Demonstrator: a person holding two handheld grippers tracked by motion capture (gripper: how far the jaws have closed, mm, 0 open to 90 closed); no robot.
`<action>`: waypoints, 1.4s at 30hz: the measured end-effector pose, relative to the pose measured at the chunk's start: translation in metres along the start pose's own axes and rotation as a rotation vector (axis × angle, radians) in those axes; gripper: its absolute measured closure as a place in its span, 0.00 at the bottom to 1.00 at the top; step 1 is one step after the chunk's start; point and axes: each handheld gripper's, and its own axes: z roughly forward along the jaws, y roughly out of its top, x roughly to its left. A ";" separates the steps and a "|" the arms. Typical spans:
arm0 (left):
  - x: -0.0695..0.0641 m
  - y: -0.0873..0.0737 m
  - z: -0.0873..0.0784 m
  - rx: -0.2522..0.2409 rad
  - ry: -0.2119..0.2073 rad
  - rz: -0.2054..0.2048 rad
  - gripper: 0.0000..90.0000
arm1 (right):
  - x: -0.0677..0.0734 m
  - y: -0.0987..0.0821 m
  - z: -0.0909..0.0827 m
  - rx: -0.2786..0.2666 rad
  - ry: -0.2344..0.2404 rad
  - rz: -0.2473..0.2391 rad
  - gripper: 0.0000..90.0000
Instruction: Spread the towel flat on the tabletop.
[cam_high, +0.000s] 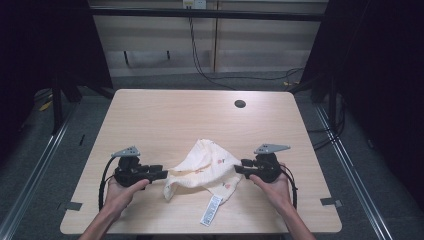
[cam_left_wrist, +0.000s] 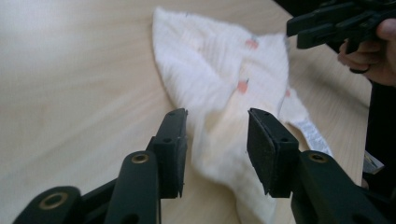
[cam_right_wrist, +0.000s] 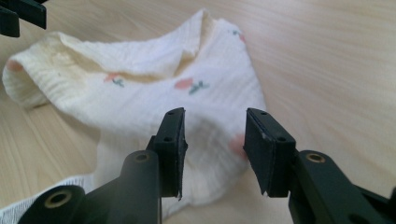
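A cream cloth printed with small red flowers lies crumpled on the wooden table, a white label trailing from its near edge. My left gripper lies at the cloth's left edge, pointing right. In the left gripper view its jaws stand apart, with the cloth lying on the table beyond the gap and neither pad pressing it. At the cloth's right edge my right gripper points left. Its jaws are likewise apart over the cloth, gripping nothing.
A round cable hole sits near the table's far edge. Grey tape marks lie at the near corners. Cables run across the floor behind the table. Dark curtains flank both sides.
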 end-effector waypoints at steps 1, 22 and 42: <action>-0.003 0.004 0.004 -0.002 -0.003 0.015 0.64 | 0.000 0.004 0.002 -0.006 0.005 0.000 0.66; -0.006 -0.019 0.041 0.265 0.013 0.063 0.88 | 0.033 -0.026 0.030 0.177 0.135 -0.084 0.84; -0.044 0.018 0.107 0.220 -0.049 0.175 0.66 | 0.011 -0.017 0.003 0.016 0.114 -0.014 0.76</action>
